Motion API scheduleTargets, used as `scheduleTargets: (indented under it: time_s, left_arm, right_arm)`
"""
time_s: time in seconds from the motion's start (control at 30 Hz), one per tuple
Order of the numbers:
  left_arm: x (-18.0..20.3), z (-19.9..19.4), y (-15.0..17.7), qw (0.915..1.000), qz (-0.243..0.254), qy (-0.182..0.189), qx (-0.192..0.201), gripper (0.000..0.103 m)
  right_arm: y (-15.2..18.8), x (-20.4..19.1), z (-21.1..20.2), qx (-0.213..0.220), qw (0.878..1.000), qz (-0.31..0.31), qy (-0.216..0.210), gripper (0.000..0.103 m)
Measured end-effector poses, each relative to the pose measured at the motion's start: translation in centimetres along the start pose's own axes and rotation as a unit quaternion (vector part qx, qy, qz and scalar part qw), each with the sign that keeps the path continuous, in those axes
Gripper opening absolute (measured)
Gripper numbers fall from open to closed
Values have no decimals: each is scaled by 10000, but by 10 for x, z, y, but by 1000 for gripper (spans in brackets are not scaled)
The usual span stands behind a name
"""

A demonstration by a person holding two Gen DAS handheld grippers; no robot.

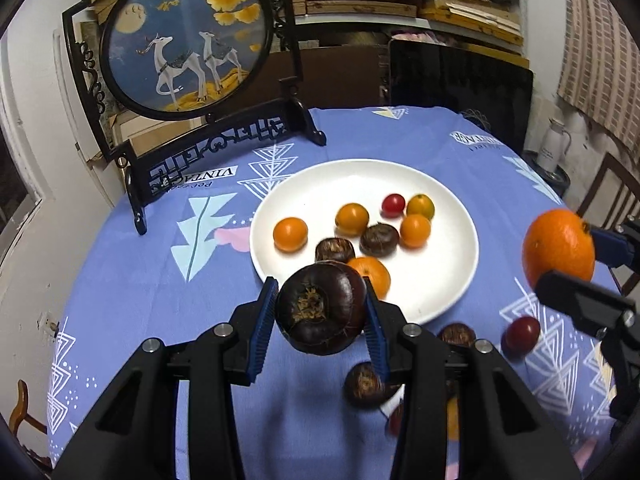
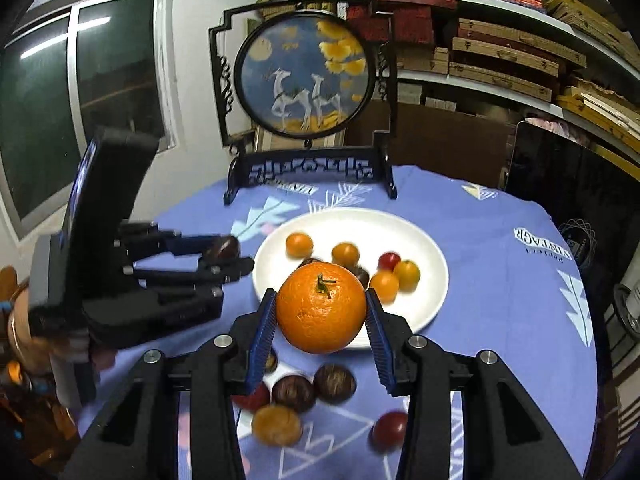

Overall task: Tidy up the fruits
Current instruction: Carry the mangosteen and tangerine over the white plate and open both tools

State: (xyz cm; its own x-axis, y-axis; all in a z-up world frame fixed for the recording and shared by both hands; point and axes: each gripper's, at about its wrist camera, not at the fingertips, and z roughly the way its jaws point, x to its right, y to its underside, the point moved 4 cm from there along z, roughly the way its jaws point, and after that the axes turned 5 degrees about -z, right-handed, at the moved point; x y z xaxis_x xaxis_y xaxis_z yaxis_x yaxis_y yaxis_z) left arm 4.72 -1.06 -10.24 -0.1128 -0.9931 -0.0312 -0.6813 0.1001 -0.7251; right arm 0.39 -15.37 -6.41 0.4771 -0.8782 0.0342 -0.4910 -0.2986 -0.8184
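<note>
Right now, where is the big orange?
The big orange is clamped in the right gripper, held above the near rim of the white plate.

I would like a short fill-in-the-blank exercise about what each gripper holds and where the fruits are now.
1. The left gripper holds a dark brown ____.
2. The right gripper holds an ____.
3. Several small fruits already lie on the white ____.
4. The tablecloth under everything is ____ with white patterns.

Missing words: water chestnut; orange; plate; blue
</note>
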Motion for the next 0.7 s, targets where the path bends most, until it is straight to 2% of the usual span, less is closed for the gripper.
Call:
scheduleTargets:
  time_s: [0.13,0.47,0.7]
  left_arm:
    - [1,10,-7,10000,18,-22,-14,40]
    - [-2,34,-23,9999,104,-73,-23,40]
    - [-16,48,-40,9999,-37,-129,17,40]
  right_arm:
    - [-9,8,12,32,10000,19,0,44]
    - [-6,20,40,-118,9999,33,13,44]
    - [-15,36,48,-37,9999,118,73,44]
